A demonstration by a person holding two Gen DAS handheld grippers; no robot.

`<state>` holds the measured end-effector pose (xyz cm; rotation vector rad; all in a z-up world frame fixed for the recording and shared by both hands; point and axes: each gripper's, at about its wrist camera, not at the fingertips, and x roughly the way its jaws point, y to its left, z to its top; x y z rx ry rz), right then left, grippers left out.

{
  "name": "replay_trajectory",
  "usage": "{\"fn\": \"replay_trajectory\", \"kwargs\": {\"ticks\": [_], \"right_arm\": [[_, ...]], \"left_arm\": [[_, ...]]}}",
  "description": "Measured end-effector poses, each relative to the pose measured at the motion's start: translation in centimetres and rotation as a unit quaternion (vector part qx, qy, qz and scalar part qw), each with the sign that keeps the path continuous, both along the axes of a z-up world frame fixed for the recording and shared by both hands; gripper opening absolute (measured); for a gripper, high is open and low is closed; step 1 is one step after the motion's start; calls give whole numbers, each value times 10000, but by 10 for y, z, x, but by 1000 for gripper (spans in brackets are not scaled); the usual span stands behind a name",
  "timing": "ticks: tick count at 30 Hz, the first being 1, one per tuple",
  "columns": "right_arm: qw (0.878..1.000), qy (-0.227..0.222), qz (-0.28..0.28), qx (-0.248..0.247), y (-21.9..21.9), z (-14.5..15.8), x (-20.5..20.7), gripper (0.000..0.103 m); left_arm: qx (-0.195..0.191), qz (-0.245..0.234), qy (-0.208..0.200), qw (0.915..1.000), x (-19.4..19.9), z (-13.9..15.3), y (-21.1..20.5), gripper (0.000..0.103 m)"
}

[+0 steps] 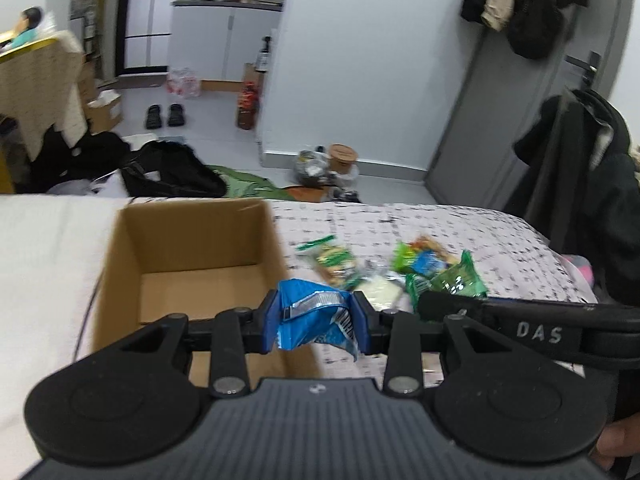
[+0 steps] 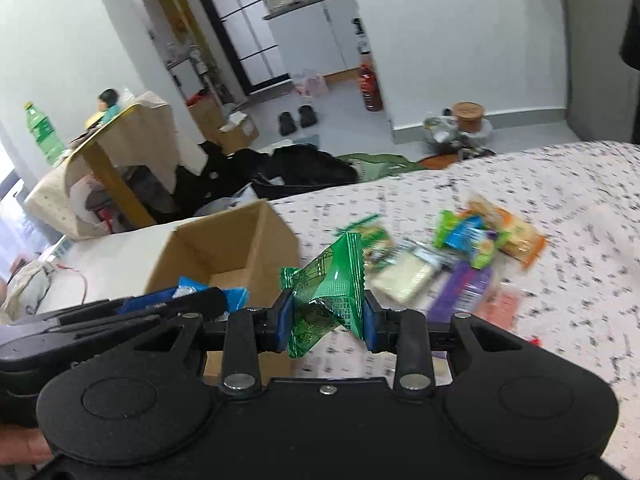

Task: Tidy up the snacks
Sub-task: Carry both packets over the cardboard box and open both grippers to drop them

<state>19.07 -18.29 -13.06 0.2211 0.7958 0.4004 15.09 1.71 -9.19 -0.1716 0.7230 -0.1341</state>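
Left wrist view: a bed with a pale, black-flecked sheet (image 1: 420, 224) carries everything. Its far edge runs across the middle of the picture, with cluttered floor beyond, and its right edge curves down past a dark coat hung on a chair (image 1: 580, 184). An open brown cardboard box (image 1: 192, 236) sits toward the bed's far-left part, its back wall close to the far edge and its floor bare. To the right of the box lies a loose pile of green, blue and white snack packets (image 1: 400, 268), with open sheet between the pile and the far edge. The left gripper (image 1: 314, 322) has its blue fingers (image 1: 269, 320) clamped on a crumpled blue foil snack packet (image 1: 316, 316), held above the box's near right corner. The right gripper's black arm reaches in from the right edge of the picture.

Right wrist view: the same box (image 2: 236, 244) lies to the left, the blurred snack pile (image 2: 472, 248) to the right, with bare sheet running toward the bed's far edge behind them. The right gripper (image 2: 326, 320) has its blue fingers (image 2: 370, 322) pinching a crumpled green foil snack packet (image 2: 332, 280), raised clear of the sheet just right of the box. The left gripper, with its blue packet, shows at lower left.
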Motion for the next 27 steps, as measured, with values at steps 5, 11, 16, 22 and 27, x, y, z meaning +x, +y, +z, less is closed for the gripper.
{"fn": "replay_trajectory", "kwargs": {"ticks": [5,11,16,22,27], "right_arm": [[9998,-66,197,5,24,3,5,34],[9990,-85,429,-43,49,2,6,34],[9984,-79,556,-97,66,0,4,34],[9972,-111,693,-243,87,-3,5,34],[9969,-152,734,-238,97,-2,9,36]], "left_arm": [[21,331,118,9994,-3,-9,28,37],[62,614,182,9979,-4,-13,53,37],[121,685,218,9973,-6,-15,65,38],[120,759,98,9970,-7,-15,80,39],[7,835,52,9965,-6,-12,85,43]]}}
